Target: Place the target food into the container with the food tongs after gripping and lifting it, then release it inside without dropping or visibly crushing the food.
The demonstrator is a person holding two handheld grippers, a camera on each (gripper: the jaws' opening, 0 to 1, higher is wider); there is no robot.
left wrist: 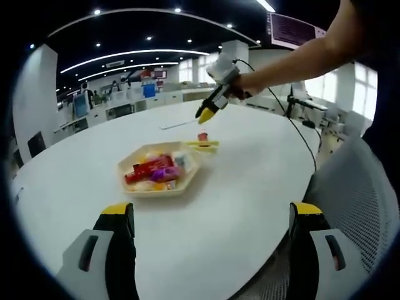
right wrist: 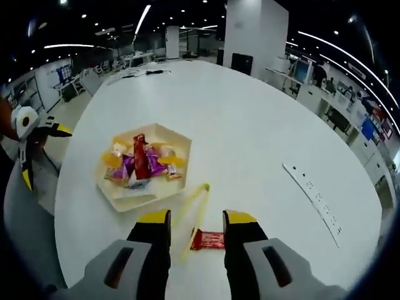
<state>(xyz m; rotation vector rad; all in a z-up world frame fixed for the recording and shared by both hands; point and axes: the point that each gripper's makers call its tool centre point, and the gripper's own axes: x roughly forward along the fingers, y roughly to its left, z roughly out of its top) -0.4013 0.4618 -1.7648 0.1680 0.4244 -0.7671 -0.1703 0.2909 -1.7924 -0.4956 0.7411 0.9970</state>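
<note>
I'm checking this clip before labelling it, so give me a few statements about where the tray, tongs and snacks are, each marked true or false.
1. The yellow food tongs lie on the white table, outside the tray. True.
2. The hexagonal tray is empty. False: it holds several wrapped snacks.
3. A red wrapped snack lies on the table near the yellow food tongs, in front of the right gripper. True.
4. The right gripper is shut on the yellow food tongs. False: its jaws stand apart above the table, holding nothing.
5. The left gripper holds a snack. False: its jaws are wide open and empty.
</note>
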